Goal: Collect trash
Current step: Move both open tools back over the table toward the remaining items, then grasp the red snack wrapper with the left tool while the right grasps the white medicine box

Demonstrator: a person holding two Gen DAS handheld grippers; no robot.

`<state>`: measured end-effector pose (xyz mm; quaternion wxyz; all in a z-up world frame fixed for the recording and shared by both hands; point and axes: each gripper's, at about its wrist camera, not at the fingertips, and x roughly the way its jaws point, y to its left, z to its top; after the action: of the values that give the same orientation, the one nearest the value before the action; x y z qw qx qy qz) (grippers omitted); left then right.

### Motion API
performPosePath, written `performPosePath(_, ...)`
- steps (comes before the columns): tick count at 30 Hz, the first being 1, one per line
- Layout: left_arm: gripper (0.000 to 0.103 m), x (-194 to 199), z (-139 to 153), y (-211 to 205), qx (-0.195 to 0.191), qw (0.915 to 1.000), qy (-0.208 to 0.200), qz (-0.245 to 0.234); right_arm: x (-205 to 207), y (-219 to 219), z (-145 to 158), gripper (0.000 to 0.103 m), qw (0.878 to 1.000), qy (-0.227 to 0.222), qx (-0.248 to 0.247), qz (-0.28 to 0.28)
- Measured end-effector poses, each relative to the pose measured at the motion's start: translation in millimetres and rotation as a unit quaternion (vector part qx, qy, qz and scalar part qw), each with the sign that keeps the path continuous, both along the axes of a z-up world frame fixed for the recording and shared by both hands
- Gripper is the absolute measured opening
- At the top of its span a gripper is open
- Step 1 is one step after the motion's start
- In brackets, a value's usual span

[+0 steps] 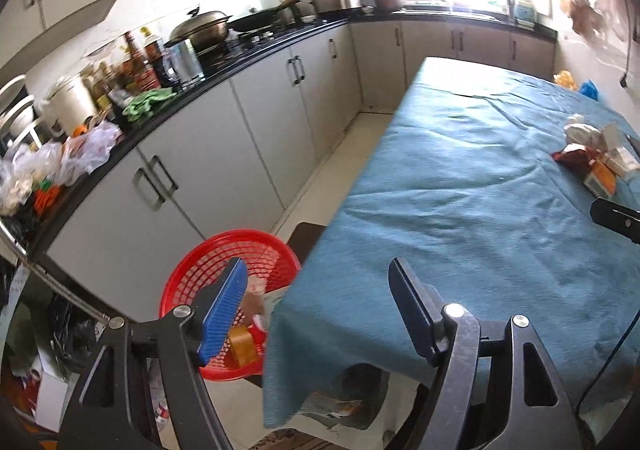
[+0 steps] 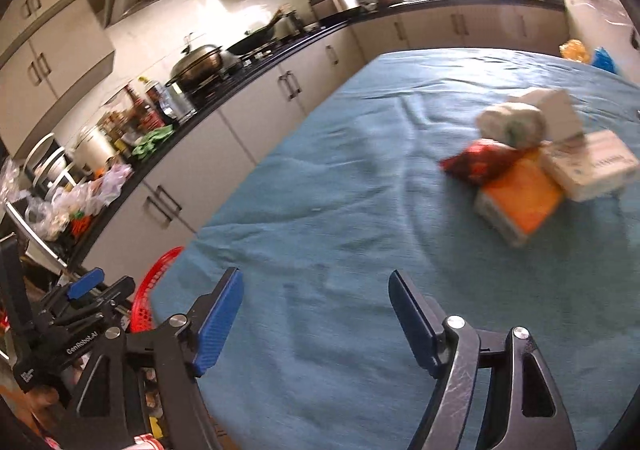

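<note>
Room: kitchen, cabinets along the wall, a blue cloth [image 2: 340, 190] over the worktop.
Trash: an orange box [image 2: 520, 198], white box [image 2: 596, 166], red wrapper [image 2: 476, 162] and crumpled wad [image 2: 512, 122] heaped together on the cloth's right side.
Basket: red basket [image 1: 224, 250] beside the worktop's left edge, some trash inside.
Left gripper [image 1: 316, 306]: fingers spread, empty, over the worktop's corner.
Right gripper [image 2: 316, 320]: fingers spread, empty, well short of the heap.

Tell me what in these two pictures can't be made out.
- Basket contents, left view: hidden by the left claw and the tablecloth.
- Print on the white box, right view: blurred.
- Trash pile, left view: cut off by the edge.
- Window area, both views: washed out by glare.
</note>
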<state>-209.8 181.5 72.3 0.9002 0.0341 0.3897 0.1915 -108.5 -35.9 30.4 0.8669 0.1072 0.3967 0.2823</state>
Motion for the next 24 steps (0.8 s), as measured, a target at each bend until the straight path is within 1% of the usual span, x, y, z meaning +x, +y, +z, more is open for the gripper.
performPosePath(5, 0.072, 15.6, 1.7, -22.3, -0.007, 0.9995, 0.008, -0.03, 5.8, -49.6, -4.4, 0.081, 0.999, 0.007, -0.005, -0.043)
performPosePath(11, 0.072, 38.1, 3.8, -61.8, -0.031, 0.9953, 0.015, -0.09, 12.1, -118.4, -6.4, 0.081, 0.993, 0.018, -0.006, -0.113)
performPosePath(14, 0.072, 52.8, 4.0, -82.8, -0.049, 0.9908, 0.019, -0.125, 14.4, -148.1, -3.2, 0.081, 0.989, 0.017, -0.01, -0.145)
performPosePath(18, 0.072, 73.4, 5.3, -104.3, -0.091, 0.983, 0.024, -0.158, 26.3, -171.8, -0.3, 0.083, 0.985, 0.02, -0.011, -0.169)
performPosePath(21, 0.072, 88.7, 9.6, -119.0, -0.118, 0.9758, 0.019, -0.183, 39.5, -182.1, -3.5, 0.083, 0.984, 0.036, 0.011, -0.174)
performPosePath(24, 0.072, 105.2, 10.2, -132.0, -0.14, 0.9697, 0.022, -0.199, 56.1, -191.8, -9.2, 0.083, 0.982, 0.055, 0.043, -0.178)
